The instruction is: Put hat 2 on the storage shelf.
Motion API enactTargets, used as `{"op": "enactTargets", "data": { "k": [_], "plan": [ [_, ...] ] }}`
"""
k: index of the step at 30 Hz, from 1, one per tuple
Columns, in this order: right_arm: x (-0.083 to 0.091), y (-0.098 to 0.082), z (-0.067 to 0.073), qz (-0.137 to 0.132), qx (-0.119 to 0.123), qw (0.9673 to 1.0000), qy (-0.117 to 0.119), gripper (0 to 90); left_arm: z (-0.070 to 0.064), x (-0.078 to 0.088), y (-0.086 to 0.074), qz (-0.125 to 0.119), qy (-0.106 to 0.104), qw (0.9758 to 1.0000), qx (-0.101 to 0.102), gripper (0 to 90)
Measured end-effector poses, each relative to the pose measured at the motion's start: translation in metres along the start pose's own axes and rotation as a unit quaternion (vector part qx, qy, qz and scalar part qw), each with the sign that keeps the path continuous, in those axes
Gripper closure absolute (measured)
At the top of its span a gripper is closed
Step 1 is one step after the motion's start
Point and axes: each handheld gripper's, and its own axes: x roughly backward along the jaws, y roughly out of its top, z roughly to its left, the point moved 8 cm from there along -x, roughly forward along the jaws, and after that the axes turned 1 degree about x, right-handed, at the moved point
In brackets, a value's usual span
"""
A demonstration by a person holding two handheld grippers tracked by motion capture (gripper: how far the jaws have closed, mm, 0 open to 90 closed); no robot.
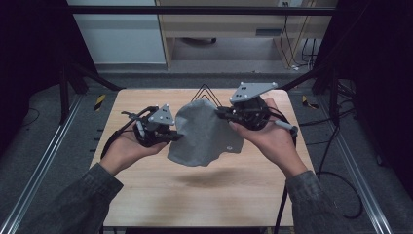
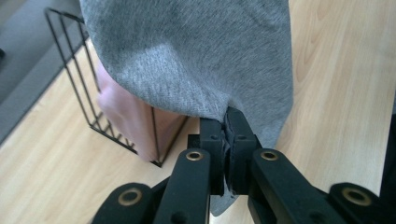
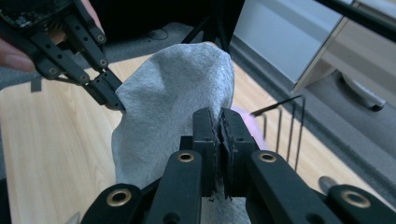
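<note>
Grey knitted cloth (image 1: 204,131) is held up between the two grippers above the pale wooden table (image 1: 146,195), and its shadow is cast on the boards at about 6 o'clock from it. The left gripper (image 1: 176,136), held in the person's left hand (image 1: 127,148), is clenched on the cloth's edge at 9 o'clock; in the left gripper view its black jaws are seen pressed together with the fabric (image 2: 196,60) pinched between them. The right gripper (image 1: 220,113), held in the right hand (image 1: 270,136), is clamped on the cloth's edge at 2 o'clock, and in the right gripper view the fabric (image 3: 173,102) is seen trapped between its closed jaws, with the left gripper (image 3: 117,103) gripping the far edge at 10 o'clock. A black wire rack (image 1: 204,92) is seen at 12 o'clock behind the cloth, standing on the table; a pink object (image 2: 135,121) is lodged inside it. The cloth hangs loose, its lower edge clear of the tabletop.
</note>
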Motion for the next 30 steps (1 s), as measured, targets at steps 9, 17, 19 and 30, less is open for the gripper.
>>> {"op": "enactTargets", "data": {
  "k": [9, 17, 19, 30],
  "plan": [
    [0.007, 0.028, -0.028, -0.019, -0.008, 0.9996, -0.018, 86.1, 0.025, 0.021, 0.031, -0.025, 0.018, 0.9995, 0.01, 87.6],
    [0.012, 0.048, -0.058, -0.03, -0.02, 0.9987, -0.036, 86.1, 0.048, 0.029, 0.056, -0.04, 0.032, 0.9986, 0.012, 87.7],
    [0.012, 0.053, -0.066, -0.034, -0.024, 0.9983, -0.04, 86.1, 0.054, 0.031, 0.062, -0.05, 0.037, 0.9979, 0.016, 87.7],
    [0.005, 0.078, -0.113, -0.063, -0.037, 0.9942, -0.079, 86.1, 0.105, 0.04, 0.093, -0.102, 0.097, 0.9886, 0.053, 87.8]
  ]
}}
